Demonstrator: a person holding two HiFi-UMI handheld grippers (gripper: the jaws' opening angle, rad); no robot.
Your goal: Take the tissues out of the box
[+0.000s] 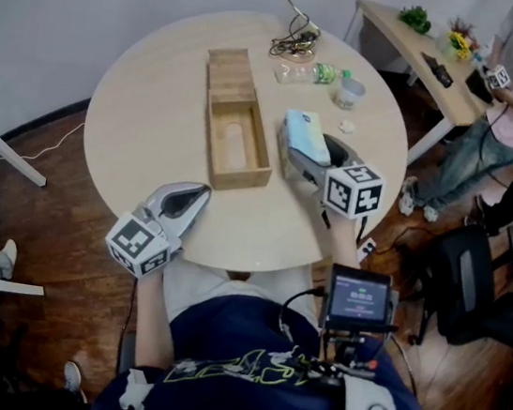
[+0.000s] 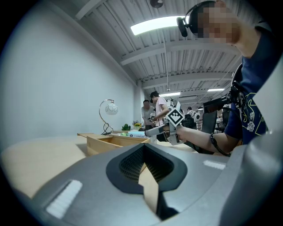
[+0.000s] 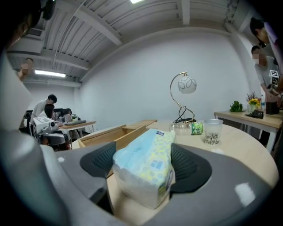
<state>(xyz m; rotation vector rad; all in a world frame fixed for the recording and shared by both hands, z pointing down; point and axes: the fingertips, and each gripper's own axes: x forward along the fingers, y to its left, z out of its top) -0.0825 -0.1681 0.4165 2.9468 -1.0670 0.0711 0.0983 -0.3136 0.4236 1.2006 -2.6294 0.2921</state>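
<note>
Chest-mounted screen (image 1: 358, 299) sits nearest in the head view. Beyond it, the left gripper (image 1: 201, 192) lies at the near edge of the round table (image 1: 147, 108), and the right gripper (image 1: 307, 151) flanks the tissue pack (image 1: 305, 132), just right of the open wooden box (image 1: 239, 181). Left gripper view: jaws closed together, empty. Right gripper view: jaws spread, the pack resting unclamped on the table between them.

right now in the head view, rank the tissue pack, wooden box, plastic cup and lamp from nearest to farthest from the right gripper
1. tissue pack, between the jaws of the right gripper
2. wooden box, just left of the pack
3. plastic cup, farther up the table, to the right
4. lamp, at the table's far edge
</note>
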